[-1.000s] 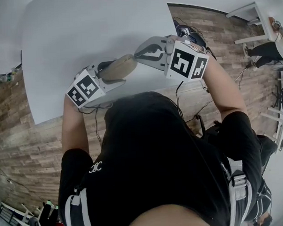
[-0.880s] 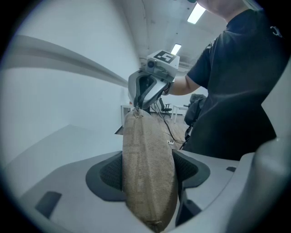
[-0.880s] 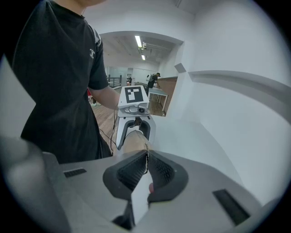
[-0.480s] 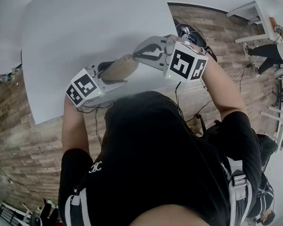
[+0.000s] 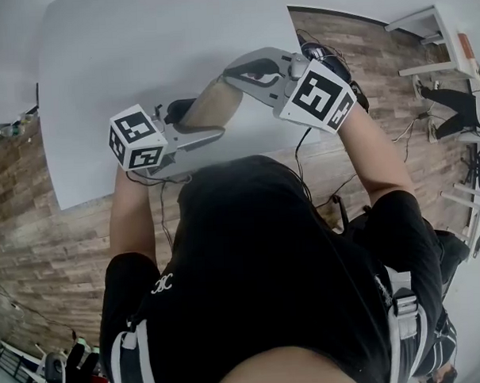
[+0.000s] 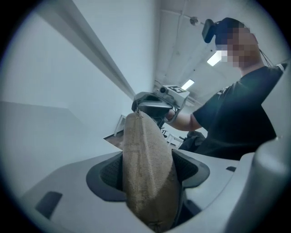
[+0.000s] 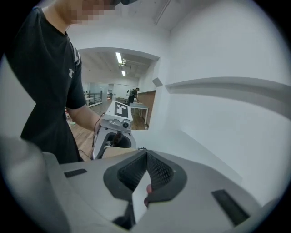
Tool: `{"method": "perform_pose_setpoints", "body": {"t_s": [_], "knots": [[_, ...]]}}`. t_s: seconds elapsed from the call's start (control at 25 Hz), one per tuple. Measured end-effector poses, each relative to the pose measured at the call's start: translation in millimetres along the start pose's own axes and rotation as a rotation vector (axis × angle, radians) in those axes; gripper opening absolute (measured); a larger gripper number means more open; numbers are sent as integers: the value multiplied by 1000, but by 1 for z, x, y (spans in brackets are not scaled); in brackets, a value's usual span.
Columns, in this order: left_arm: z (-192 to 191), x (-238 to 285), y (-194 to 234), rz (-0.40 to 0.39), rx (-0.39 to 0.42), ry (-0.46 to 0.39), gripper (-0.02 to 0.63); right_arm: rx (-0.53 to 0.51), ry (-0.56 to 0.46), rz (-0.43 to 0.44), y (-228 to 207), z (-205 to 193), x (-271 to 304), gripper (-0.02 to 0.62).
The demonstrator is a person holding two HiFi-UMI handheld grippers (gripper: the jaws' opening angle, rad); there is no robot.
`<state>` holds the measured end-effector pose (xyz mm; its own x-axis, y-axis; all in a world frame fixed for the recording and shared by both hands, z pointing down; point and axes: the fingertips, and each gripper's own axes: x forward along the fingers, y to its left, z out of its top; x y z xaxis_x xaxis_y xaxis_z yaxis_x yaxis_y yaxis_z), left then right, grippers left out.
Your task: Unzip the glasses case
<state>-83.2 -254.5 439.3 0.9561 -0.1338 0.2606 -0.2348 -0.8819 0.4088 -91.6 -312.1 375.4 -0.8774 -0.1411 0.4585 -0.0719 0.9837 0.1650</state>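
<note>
A tan fabric glasses case (image 5: 212, 103) hangs tilted above the white table's (image 5: 139, 56) near edge, between the two grippers. My left gripper (image 5: 191, 124) is shut across its lower end; in the left gripper view the case (image 6: 145, 150) fills the gap between the pads (image 6: 109, 175). My right gripper (image 5: 232, 73) is shut at the case's upper tip, where the zipper pull (image 6: 135, 113) sits. In the right gripper view the jaws (image 7: 145, 154) meet tip to tip, and the case (image 7: 116, 153) and the left gripper (image 7: 114, 136) lie just beyond.
Wooden floor (image 5: 35, 235) borders the table on the near side and at the right. Dark gear with cables (image 5: 325, 60) lies on the floor by the table's corner. White furniture (image 5: 427, 28) stands at the far right. The person's torso fills the lower head view.
Both grippers have lifted the case and it now tilts more steeply. The left gripper has rolled, so its marker cube shows other faces. The right gripper has shifted slightly right.
</note>
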Motion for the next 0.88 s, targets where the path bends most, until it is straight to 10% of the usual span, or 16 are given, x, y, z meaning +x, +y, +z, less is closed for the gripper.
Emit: {"method": "perform_pose_setpoints", "body": {"t_s": [0.32, 0.56, 0.88], "knots": [[24, -11, 12, -34, -199, -217, 307, -51, -88, -307, -29, 14, 6, 15], [36, -11, 18, 76, -185, -324, 304, -71, -65, -357, -40, 10, 2, 15], [38, -18, 24, 15, -302, -426, 302, -42, -8, -355, -49, -8, 0, 15]]}}
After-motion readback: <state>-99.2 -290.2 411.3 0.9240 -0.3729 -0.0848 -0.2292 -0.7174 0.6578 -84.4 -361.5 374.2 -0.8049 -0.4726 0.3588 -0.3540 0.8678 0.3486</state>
